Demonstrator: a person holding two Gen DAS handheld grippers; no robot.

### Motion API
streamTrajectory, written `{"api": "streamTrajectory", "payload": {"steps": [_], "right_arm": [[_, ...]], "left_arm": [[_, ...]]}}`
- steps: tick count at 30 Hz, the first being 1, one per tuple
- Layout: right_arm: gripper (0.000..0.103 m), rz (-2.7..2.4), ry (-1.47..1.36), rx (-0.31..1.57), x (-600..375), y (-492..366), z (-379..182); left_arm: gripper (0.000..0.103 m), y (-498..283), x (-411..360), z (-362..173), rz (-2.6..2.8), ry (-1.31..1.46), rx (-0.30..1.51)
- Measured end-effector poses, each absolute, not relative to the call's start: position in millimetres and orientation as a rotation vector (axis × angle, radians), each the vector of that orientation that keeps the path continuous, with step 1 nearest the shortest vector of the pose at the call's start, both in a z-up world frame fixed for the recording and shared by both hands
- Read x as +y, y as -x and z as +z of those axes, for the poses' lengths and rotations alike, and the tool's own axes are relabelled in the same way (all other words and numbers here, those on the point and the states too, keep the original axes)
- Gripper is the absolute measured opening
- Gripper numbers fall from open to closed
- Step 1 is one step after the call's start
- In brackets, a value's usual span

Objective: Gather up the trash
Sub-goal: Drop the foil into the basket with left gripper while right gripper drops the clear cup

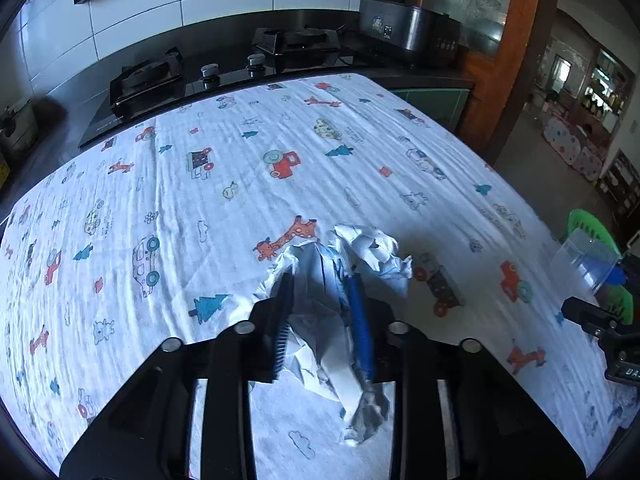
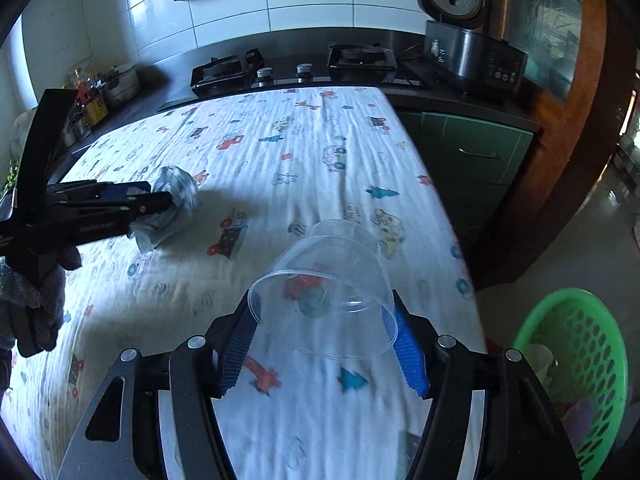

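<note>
In the left wrist view my left gripper (image 1: pixel 320 280) is shut on a crumpled white paper wad (image 1: pixel 374 250), which bulges out past the black and blue pads and rests on the patterned tablecloth (image 1: pixel 240 184). The right wrist view shows that same left gripper (image 2: pixel 168 200) and paper wad (image 2: pixel 178 188) at the left, held by a gloved hand (image 2: pixel 36 300). My right gripper (image 2: pixel 324 320) is shut on a clear plastic cup (image 2: pixel 332 264), gripped near its rim with the mouth facing the camera. The cup (image 1: pixel 584 258) also shows at the right edge of the left wrist view.
A green perforated basket (image 2: pixel 580 360) stands on the floor beyond the table's right edge, with some items inside. Behind the table are a gas hob (image 2: pixel 296 66) and a rice cooker (image 2: pixel 472 52) on a dark counter. Green cabinets (image 2: pixel 468 152) lie to the right.
</note>
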State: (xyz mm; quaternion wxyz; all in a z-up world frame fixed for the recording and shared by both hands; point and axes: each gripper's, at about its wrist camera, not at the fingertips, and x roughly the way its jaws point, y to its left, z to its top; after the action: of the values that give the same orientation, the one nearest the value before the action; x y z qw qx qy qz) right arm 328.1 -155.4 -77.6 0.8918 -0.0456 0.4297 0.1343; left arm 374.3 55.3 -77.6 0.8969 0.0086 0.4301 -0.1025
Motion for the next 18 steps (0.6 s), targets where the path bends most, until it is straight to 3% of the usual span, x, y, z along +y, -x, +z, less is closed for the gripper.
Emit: {"api": "streamTrajectory", "payload": {"steps": [7,18], "right_arm": [[0.062,0.222,0.061,0.874,-193.2,-302.4,-67.5],[0.062,0.095,0.036,0.834,-263.4,-259.7,-47.7]], "left_arm": [[0.017,-349.1,45.0,-53.7,-0.244,0.001,0.844],[0.016,-306.3,-20.0,-1.7,-0.409,-0.013,0.753]]}}
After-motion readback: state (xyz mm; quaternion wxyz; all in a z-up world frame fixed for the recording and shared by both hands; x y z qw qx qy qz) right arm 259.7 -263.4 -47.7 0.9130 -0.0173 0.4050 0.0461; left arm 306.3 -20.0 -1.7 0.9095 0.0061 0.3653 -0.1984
